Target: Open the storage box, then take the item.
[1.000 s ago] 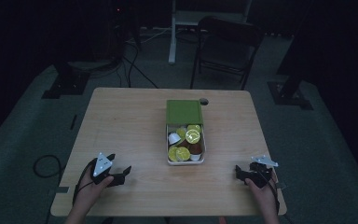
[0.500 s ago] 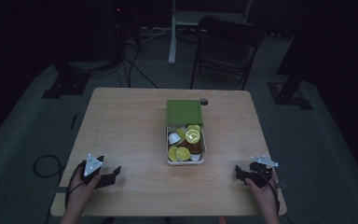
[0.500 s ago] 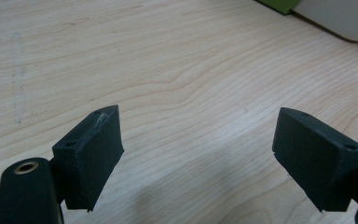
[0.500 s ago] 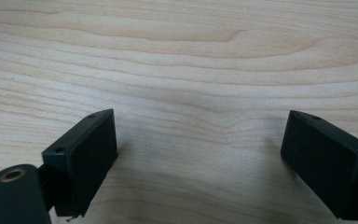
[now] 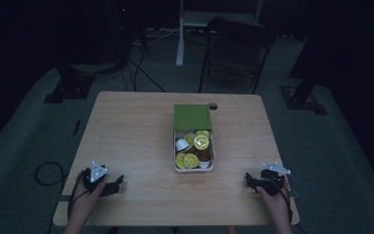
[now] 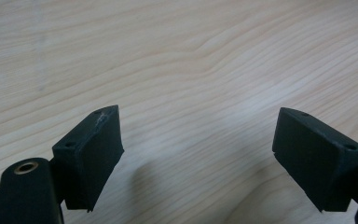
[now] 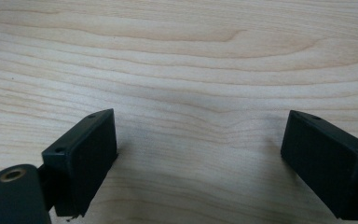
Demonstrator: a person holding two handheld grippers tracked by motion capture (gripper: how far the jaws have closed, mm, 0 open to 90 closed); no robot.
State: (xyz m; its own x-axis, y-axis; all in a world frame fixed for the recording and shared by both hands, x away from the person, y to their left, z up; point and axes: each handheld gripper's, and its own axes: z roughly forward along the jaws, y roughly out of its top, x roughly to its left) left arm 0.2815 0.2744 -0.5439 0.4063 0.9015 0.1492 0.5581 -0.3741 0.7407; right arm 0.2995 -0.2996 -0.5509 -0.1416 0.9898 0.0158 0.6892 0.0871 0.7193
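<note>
At the table's [image 5: 126,126] near edge the left gripper [image 5: 117,183] sits at about seven o'clock and the right gripper [image 5: 249,179] at about five — both with jaws wide apart over bare wood, nothing between them. Farther off, at centre, the white box [image 5: 177,166] holds yellow-lidded capsules [image 5: 200,142] — its green lid [image 5: 192,117] lies at twelve o'clock, touching it.

- A dim lab or studio space is showing here, with dark walls surrounding a grey carpeted floor [image 5: 39,126].
- Cables [image 5: 143,73] are trailing between stand bases [image 5: 68,90].
- A folding chair [image 5: 236,51] is standing behind a lone wooden table [image 5: 131,131].
</note>
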